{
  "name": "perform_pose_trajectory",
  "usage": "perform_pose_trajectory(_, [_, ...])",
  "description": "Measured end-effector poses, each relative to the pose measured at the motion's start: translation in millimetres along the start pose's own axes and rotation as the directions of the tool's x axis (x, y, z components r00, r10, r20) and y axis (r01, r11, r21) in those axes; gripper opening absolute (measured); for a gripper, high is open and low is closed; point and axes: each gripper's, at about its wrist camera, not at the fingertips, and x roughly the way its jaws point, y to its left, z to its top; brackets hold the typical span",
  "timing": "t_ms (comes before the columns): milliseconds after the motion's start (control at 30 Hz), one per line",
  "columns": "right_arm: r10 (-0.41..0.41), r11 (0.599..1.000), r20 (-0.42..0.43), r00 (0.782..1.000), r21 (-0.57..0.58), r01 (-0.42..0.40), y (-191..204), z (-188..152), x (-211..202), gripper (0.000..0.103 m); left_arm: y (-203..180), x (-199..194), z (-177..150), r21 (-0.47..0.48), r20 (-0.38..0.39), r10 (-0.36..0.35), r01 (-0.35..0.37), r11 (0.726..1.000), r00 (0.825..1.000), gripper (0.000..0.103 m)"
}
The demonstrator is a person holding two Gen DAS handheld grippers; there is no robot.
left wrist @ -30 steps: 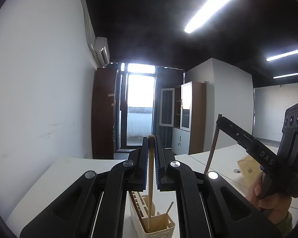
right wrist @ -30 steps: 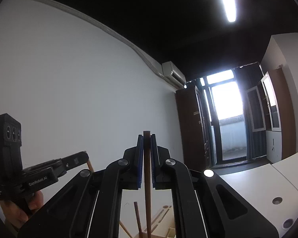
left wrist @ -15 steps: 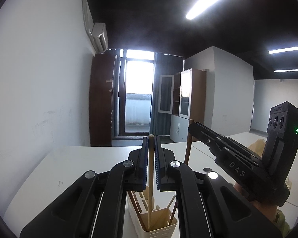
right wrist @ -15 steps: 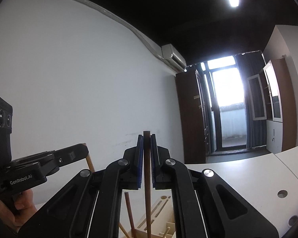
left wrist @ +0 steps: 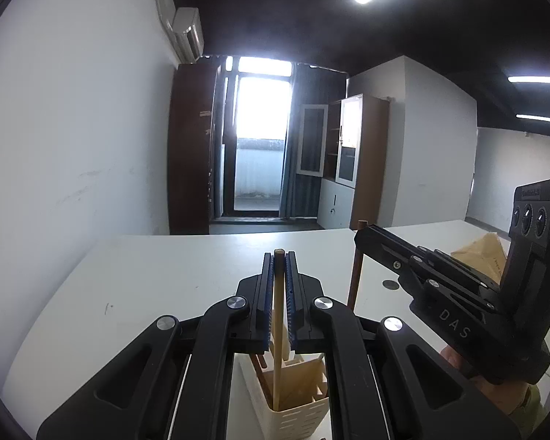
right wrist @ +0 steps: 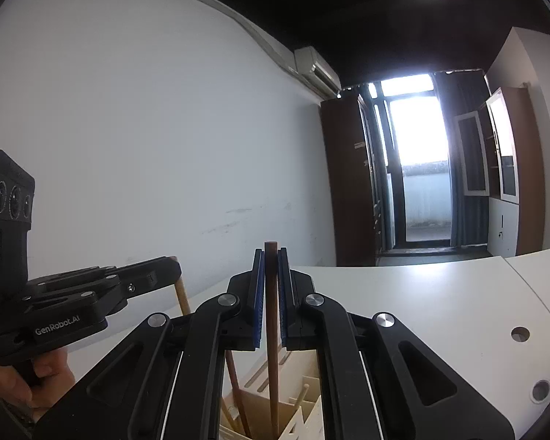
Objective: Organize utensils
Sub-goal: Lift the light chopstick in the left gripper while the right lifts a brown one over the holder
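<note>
My left gripper (left wrist: 279,256) is shut on a pale wooden stick (left wrist: 277,337) that stands upright, its lower end down inside a cream slotted utensil holder (left wrist: 297,407). My right gripper (right wrist: 270,253) is shut on a dark brown stick (right wrist: 272,330), also upright, reaching down into the same holder (right wrist: 304,414). In the left wrist view the right gripper (left wrist: 363,234) comes in from the right with the dark stick (left wrist: 355,278) hanging from it. In the right wrist view the left gripper (right wrist: 172,267) shows at the left with the pale stick (right wrist: 182,299). More sticks stand in the holder.
The holder stands on a white table (left wrist: 165,278) with round cable holes (right wrist: 520,334). A brown paper bag (left wrist: 484,253) lies at the right. A white wall (right wrist: 128,146) is close on the left; a glass door (left wrist: 260,146) and cabinets are far behind.
Both grippers have sunk and tipped downwards with their sticks, which now reach deeper into the holder. The two grippers have drawn closer together.
</note>
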Motion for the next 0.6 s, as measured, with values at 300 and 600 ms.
perform_pose_trajectory(300, [-0.001, 1.0, -0.089, 0.996, 0.004, 0.001, 0, -11, 9, 0.008, 10, 25, -9, -0.015, -0.077, -0.004, 0.003, 1.0, 0.997, 0.006])
perform_pose_trajectory(600, [-0.005, 1.0, -0.172, 0.985, -0.006, 0.004, 2, -18, 16, 0.008, 8, 16, -19, -0.006, -0.104, -0.01, 0.009, 1.0, 0.995, 0.006])
